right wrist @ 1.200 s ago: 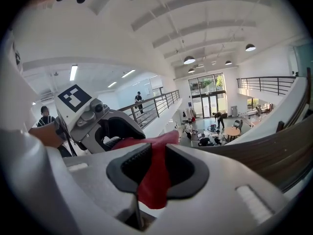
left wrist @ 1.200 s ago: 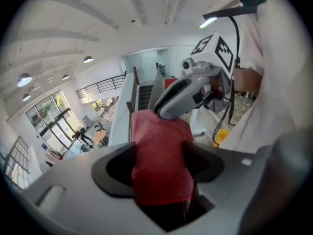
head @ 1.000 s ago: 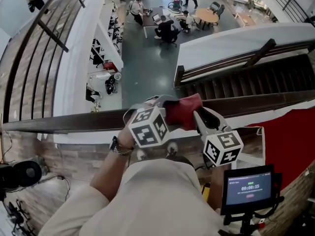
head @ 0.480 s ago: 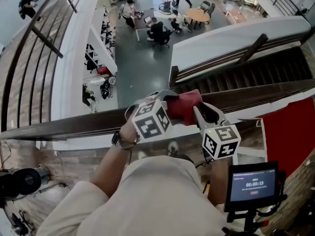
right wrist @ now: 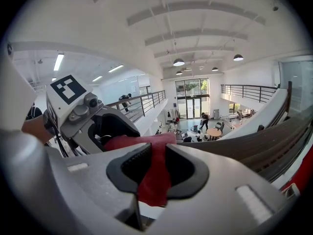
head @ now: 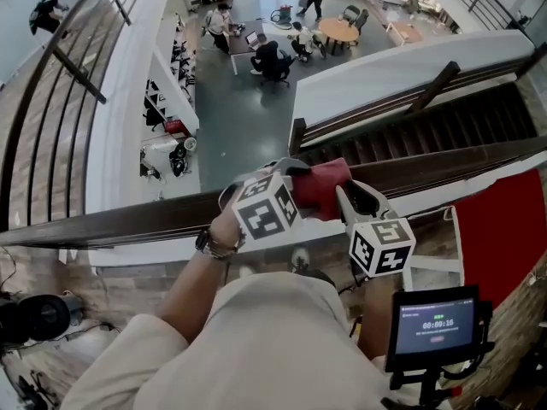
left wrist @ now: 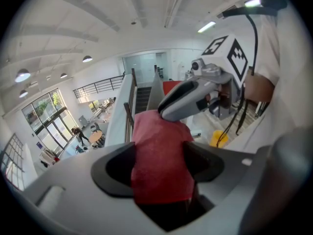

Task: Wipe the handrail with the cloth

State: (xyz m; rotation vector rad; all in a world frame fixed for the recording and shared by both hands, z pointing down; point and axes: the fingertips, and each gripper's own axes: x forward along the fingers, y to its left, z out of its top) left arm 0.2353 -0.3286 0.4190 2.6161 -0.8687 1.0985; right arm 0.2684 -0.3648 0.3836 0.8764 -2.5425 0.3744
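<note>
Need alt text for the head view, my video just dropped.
Two handheld tools grip one red cloth at a dark wooden handrail: the left tool holds its left side, the right tool its right. Beyond the rail, people sit at a table on a floor below.

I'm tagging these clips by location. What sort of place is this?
Probably an upper gallery in a large office-like building with an open atrium: a dark handrail runs along the edge, a staircase descends beyond it, and people sit near a round table on the floor below.
</note>
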